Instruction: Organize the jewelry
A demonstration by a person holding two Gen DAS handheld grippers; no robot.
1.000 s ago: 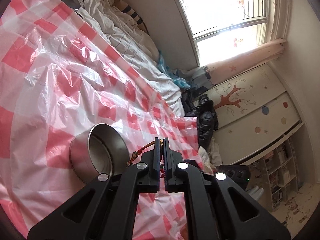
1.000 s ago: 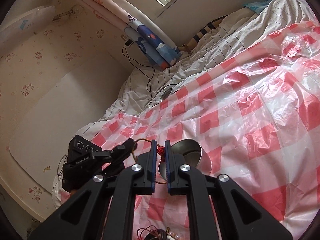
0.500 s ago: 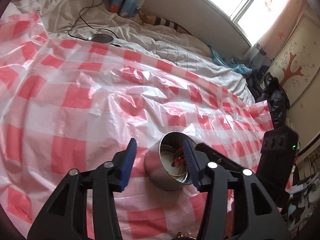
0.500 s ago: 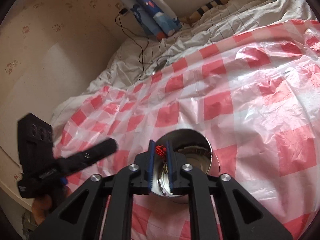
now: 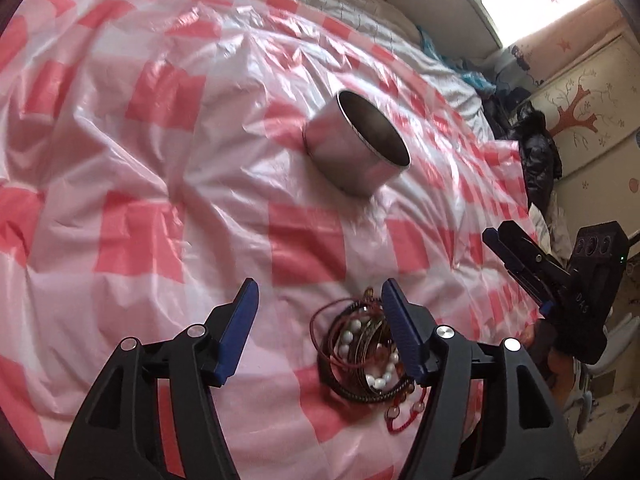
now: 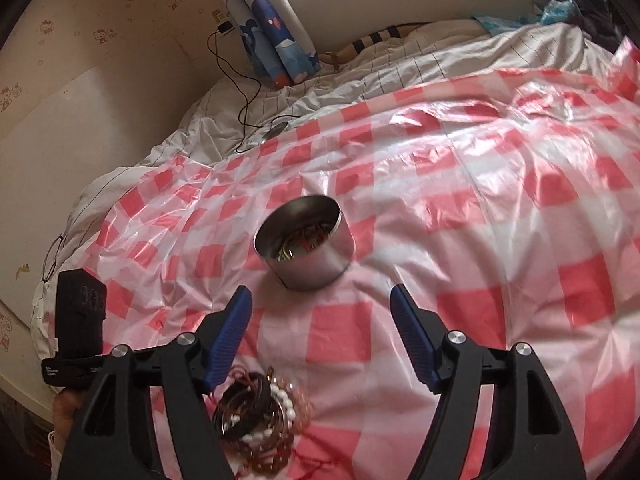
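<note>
Both the left tongs (image 5: 318, 294) and the right tongs (image 6: 320, 300) are spread and hold nothing; the bracelet pile (image 5: 362, 354) lies at 5 o'clock from the steel tin (image 5: 356, 148).

A red-and-white checked plastic sheet (image 6: 460, 208) is spread over the bed, and it is seen crumpled and glossy in both views. Beyond it, a white quilt with thin dark lines (image 6: 400, 76) is laid against the wall. A black cable (image 6: 240, 92) is trailed across the quilt to a small round disc (image 6: 276, 131). A blue patterned curtain (image 6: 276, 32) is hung in the corner beside a beige wall dotted with small cartoon figures (image 6: 100, 36). A cabinet painted with a red tree (image 5: 576, 116) is seen at the bedside, with dark clothing (image 5: 536, 152) heaped before it.
</note>
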